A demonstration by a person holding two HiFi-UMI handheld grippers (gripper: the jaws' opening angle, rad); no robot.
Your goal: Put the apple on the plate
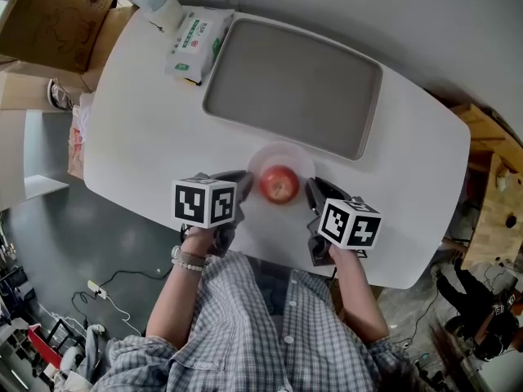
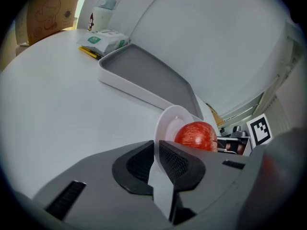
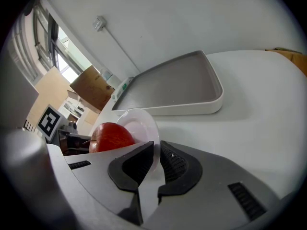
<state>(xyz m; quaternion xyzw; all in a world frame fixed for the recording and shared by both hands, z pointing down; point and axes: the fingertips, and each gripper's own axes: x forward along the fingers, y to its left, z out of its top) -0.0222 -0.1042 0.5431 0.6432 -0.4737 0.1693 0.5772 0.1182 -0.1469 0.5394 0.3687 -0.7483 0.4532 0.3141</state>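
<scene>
head view: a red apple (image 1: 279, 184) sits on a small white plate (image 1: 283, 153) on the white table (image 1: 147, 121), just in front of the grey tray (image 1: 294, 84). the apple is round, with its stem hollow turned up.

left gripper view: the left gripper (image 2: 157, 150) has its jaws nearly together, pinching the plate's near rim, with the apple just beyond.

right gripper view: the right gripper (image 3: 157, 153) clamps the opposite rim the same way, its jaws narrowly parted by the thin edge.
</scene>
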